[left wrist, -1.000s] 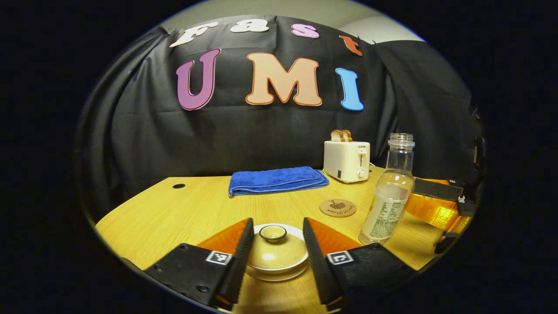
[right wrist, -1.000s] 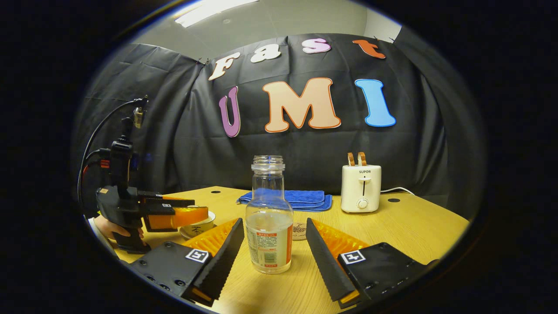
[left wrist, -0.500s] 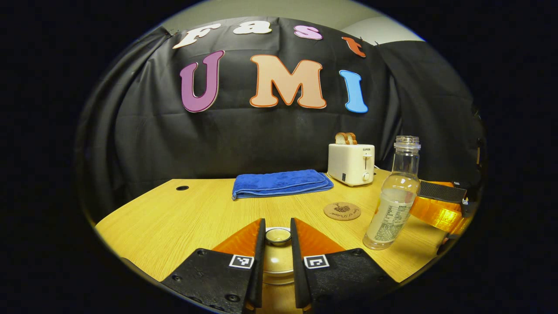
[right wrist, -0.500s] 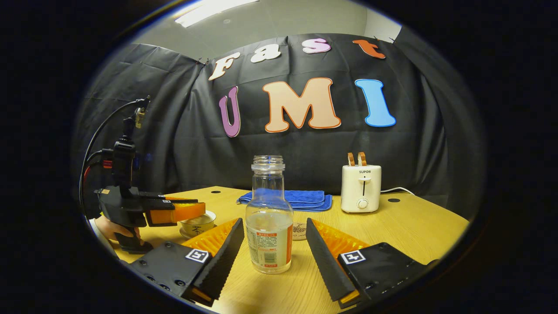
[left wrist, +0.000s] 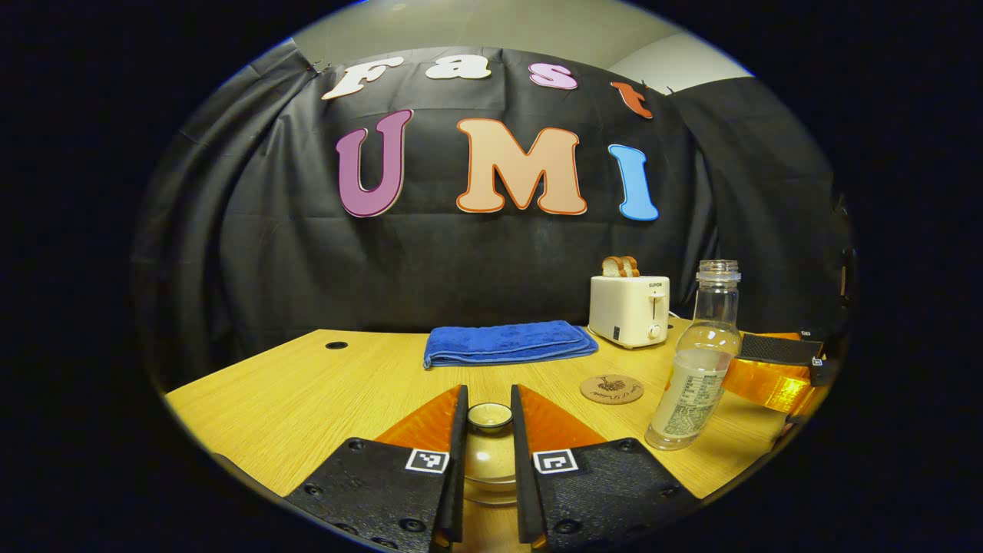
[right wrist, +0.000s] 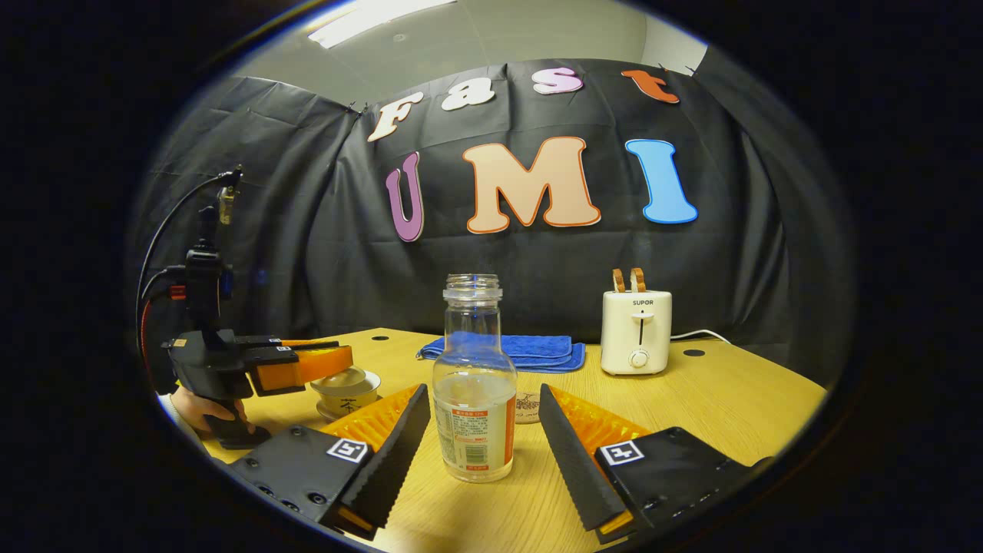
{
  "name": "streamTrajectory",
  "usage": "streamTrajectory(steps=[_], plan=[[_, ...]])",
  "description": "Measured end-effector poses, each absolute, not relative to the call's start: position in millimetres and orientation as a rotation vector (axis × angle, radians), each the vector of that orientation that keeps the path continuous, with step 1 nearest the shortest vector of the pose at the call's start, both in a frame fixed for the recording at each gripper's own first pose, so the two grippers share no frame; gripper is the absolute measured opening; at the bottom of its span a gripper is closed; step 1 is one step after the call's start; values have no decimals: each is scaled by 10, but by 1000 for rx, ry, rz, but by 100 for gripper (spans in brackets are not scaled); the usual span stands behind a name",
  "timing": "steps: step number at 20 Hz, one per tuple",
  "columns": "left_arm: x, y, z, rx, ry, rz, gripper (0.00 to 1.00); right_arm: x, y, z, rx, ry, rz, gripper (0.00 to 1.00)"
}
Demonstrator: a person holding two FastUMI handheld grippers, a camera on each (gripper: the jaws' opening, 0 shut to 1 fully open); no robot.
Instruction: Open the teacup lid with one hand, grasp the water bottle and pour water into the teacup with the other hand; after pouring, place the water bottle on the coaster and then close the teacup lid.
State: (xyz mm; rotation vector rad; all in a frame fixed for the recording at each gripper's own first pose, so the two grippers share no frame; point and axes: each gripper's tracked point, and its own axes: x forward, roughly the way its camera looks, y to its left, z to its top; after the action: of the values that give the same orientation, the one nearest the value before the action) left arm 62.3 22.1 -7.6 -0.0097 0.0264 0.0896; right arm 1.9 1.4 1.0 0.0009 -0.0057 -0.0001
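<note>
My left gripper [left wrist: 489,399] is shut on the knob of the pale teacup lid [left wrist: 489,459], which sits between its fingers. In the right gripper view the left gripper [right wrist: 307,364] holds the lid [right wrist: 343,378] tilted, just above the white teacup [right wrist: 352,399]. The clear water bottle [right wrist: 474,399], uncapped and about half full, stands upright between the fingers of my open right gripper [right wrist: 482,395], with a gap on both sides. The bottle [left wrist: 695,369] also stands right of the round cork coaster [left wrist: 612,389], with the right gripper [left wrist: 768,365] behind it.
A folded blue towel [left wrist: 509,342] lies at the back of the wooden table [left wrist: 307,399]. A white toaster [left wrist: 630,309] holding bread stands to its right. A hand [right wrist: 201,411] holds the left gripper's handle. The coaster [right wrist: 527,405] peeks out behind the bottle.
The left gripper went from open around the lid to shut on its knob, then rose with the lid off the cup. The right gripper and bottle stayed put.
</note>
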Motion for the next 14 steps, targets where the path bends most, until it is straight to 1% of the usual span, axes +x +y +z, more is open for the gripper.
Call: streamTrajectory(steps=[4, 7, 14], plan=[[600, 267, -51, -4, 14, 106, 25, 18, 35, 0, 2, -3, 12, 93], [560, 419, -45, -1, 13, 156, 25, 25, 134, -7, 4, 2, 63, 93], [328, 887, -57, 1, 11, 259, 24, 87, 82, -35, -1, 9, 39, 93]])
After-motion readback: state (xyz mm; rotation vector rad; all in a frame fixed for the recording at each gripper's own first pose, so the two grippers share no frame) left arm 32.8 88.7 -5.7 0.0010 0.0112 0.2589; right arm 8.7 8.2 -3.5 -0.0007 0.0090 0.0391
